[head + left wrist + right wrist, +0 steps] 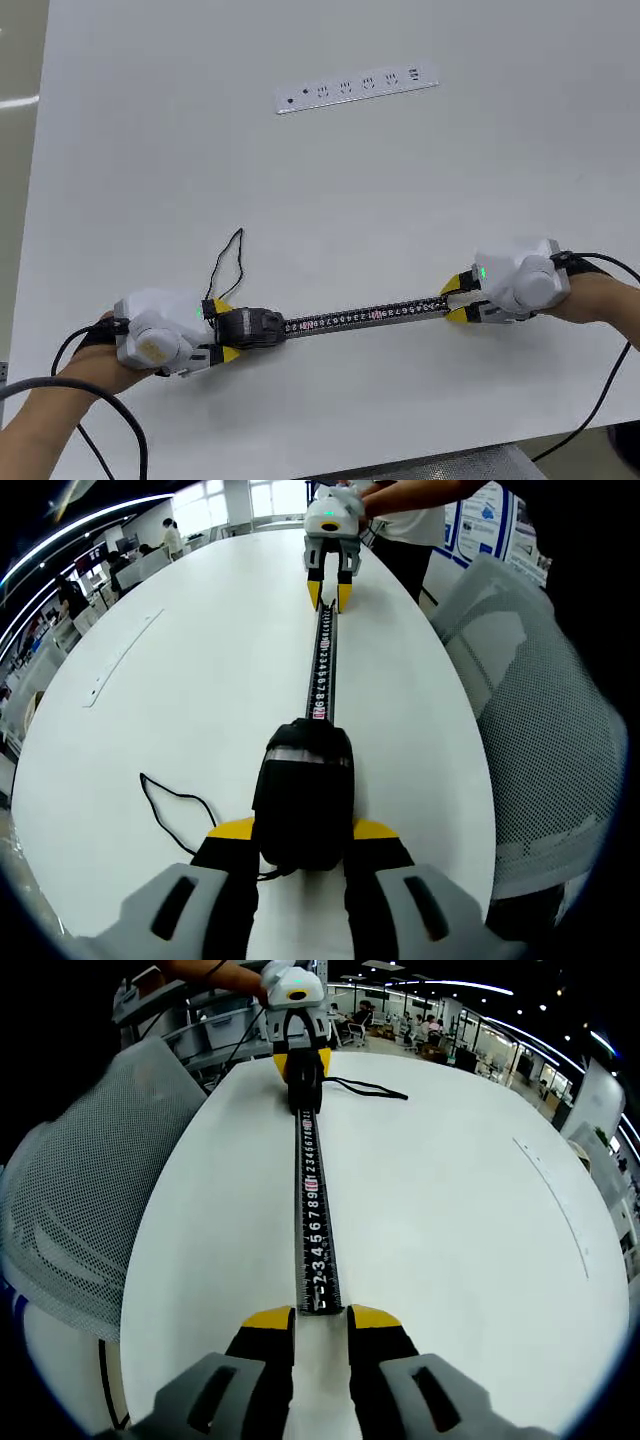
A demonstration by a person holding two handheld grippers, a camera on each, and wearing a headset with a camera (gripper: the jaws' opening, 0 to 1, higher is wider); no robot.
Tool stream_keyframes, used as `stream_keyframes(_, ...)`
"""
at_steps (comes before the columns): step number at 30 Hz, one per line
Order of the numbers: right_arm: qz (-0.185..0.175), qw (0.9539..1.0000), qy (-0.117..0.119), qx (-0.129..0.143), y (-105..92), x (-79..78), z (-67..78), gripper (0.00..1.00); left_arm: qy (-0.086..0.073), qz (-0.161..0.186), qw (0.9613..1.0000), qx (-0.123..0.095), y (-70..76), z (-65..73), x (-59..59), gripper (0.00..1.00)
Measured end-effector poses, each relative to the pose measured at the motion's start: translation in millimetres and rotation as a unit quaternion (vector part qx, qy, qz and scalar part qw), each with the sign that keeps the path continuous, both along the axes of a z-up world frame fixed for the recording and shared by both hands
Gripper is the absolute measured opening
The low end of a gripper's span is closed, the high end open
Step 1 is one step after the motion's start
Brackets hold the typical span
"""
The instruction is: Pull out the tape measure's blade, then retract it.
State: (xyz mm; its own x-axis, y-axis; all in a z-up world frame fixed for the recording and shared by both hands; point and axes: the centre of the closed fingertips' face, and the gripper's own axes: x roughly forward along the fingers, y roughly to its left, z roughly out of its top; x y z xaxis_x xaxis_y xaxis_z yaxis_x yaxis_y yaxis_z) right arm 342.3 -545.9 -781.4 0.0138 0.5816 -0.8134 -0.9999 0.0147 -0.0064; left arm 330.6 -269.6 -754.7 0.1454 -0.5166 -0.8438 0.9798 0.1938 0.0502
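In the head view, the left gripper (215,337) sits near the front edge of the white worktop (330,200), its jaws clamped on the black tape measure (251,327). The blade (365,317) runs out of the case in a straight line to the right gripper (460,299), whose yellow-tipped jaws are closed on its end. A thin black cord (228,262) loops on the worktop just behind the case, and a white power strip (357,88) lies well apart toward the far side. In the left gripper view, the left gripper (305,830) pinches the tape measure (305,785) by its sides; the blade (322,665) stretches away to the right gripper (330,592), and a grey mesh chair (530,730) stands beside the worktop. In the right gripper view, the right gripper (320,1318) holds the blade (313,1210) by its tip between the jaws, numbers facing up, with the tape measure (303,1085) far off in the left gripper (295,1055).
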Motion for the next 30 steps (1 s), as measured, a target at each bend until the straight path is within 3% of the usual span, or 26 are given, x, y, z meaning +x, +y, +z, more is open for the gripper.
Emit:
stream_keyframes(7,-0.017,0.9999,0.002,0.003,-1.7,-0.9,1.1,0.26,-0.011,0.002,0.9999,0.006,2.9,-5.7,0.3,0.31)
stream_keyframes(10,-0.027,0.9996,0.002,0.005,-3.0,-0.8,2.4,0.29,-0.013,0.019,0.9997,-0.006,1.0,-4.0,0.7,0.40)
stream_keyframes(17,-0.059,0.9982,0.003,0.007,-8.1,-0.9,5.7,0.37,-0.011,0.056,0.9981,-0.022,4.7,-0.3,1.2,0.44)
stream_keyframes(20,-0.079,0.9968,0.003,0.012,-8.4,-0.4,9.5,0.41,-0.008,0.086,0.9954,-0.042,4.5,4.1,2.8,0.46)
stream_keyframes(24,-0.108,0.9939,0.002,0.021,-8.1,0.8,13.4,0.47,-0.002,0.114,0.9921,-0.052,4.1,7.5,1.6,0.50)
stream_keyframes(30,-0.143,0.9893,0.000,0.031,-7.7,-3.4,20.0,0.54,-0.006,0.160,0.9842,-0.075,4.7,13.9,-0.6,0.56)
